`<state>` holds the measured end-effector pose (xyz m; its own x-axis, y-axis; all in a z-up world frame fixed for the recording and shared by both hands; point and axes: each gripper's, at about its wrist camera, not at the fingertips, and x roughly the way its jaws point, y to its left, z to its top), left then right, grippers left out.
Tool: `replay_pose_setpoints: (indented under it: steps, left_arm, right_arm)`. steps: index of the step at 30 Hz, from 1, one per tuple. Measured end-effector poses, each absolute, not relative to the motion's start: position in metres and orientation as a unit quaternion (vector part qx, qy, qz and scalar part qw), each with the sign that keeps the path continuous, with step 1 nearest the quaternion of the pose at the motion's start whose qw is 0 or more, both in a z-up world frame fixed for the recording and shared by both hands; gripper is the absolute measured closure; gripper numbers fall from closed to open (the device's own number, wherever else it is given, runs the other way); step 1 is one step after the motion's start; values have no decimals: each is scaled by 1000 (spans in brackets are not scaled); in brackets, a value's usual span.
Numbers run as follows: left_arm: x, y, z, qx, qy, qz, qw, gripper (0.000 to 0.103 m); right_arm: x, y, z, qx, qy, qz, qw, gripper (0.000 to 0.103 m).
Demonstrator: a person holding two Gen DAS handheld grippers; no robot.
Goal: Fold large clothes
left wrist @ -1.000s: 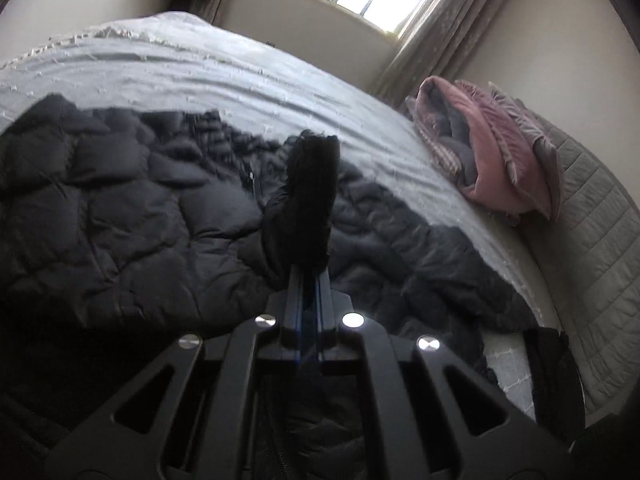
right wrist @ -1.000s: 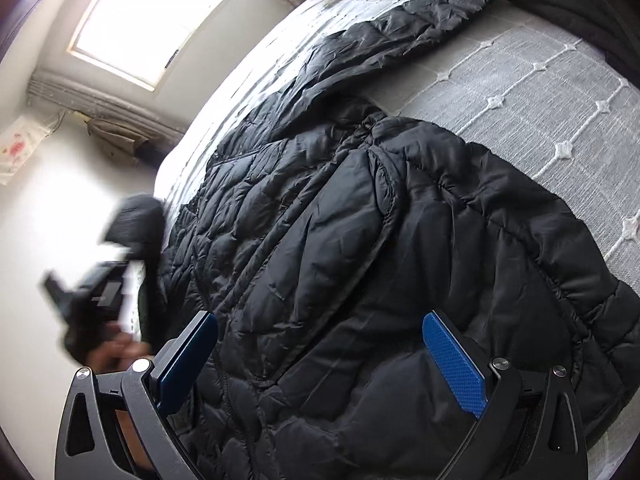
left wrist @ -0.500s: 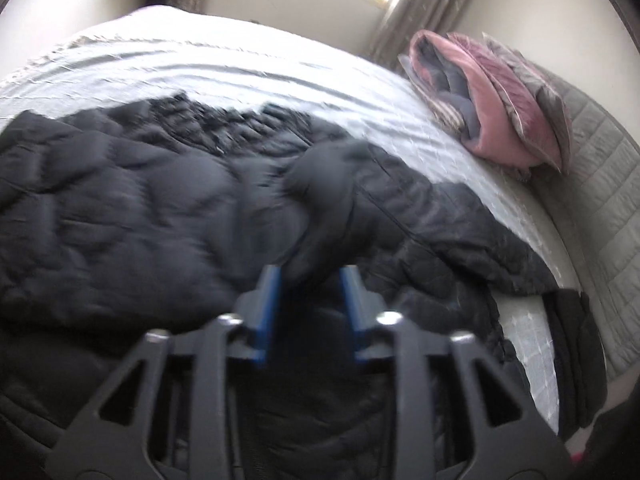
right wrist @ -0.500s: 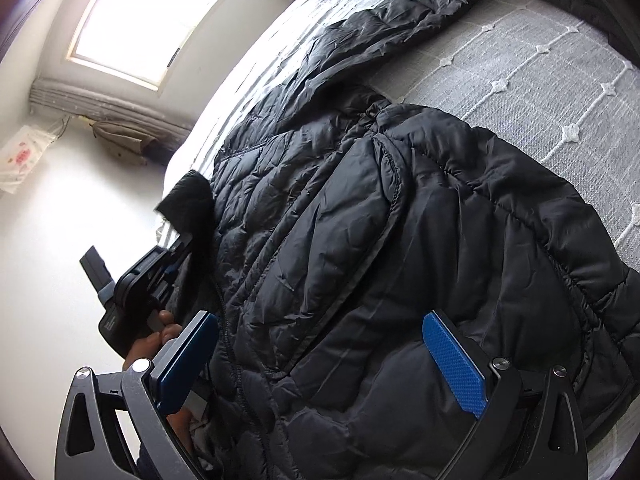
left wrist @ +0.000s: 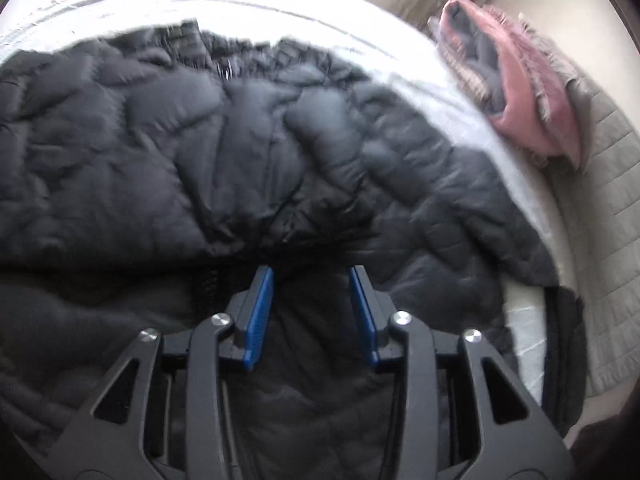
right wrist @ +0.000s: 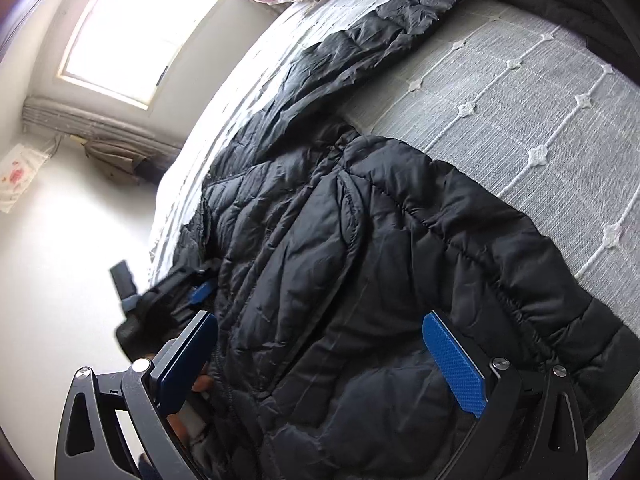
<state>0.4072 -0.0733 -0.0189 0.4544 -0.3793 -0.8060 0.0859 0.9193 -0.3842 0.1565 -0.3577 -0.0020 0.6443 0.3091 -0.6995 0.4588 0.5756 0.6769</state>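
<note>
Bedspread [right wrist: 520, 92] under black jacket [right wrist: 340, 260]; left gripper [left wrist: 312, 276] jaws opening, empty.

One black puffer jacket [right wrist: 360, 264] lies on one grey bedspread [right wrist: 540, 112] — one pink-and-grey bundle of bedding [left wrist: 516, 80] at its head. Two grippers — left gripper [left wrist: 312, 276], right gripper [right wrist: 320, 344] — one window [right wrist: 144, 28].

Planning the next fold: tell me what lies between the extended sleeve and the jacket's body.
In the right wrist view, only bare grey bedspread lies between the extended sleeve and the jacket body.
</note>
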Motion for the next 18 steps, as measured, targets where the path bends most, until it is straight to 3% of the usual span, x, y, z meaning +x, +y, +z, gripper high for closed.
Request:
replay_pose_setpoints:
  steps: [3, 7, 10, 13, 18]
  left_arm:
    - [375, -60, 22, -118, 448, -119, 878, 61]
    - [323, -30, 60, -109, 383, -62, 915, 26]
    - [288, -10, 71, -102, 363, -51, 925, 20]
    - [281, 6, 66, -105, 382, -39, 917, 6]
    - [289, 36, 44, -134, 404, 12, 905, 4]
  right_arm:
    - [155, -362, 1, 455, 413, -55, 787, 0]
    - [153, -365, 12, 431, 404, -68, 804, 0]
    - [150, -359, 30, 386, 381, -79, 836, 0]
    - [149, -350, 47, 322, 361, -107, 869, 0]
    - [143, -337, 71, 174, 312, -207, 911, 0]
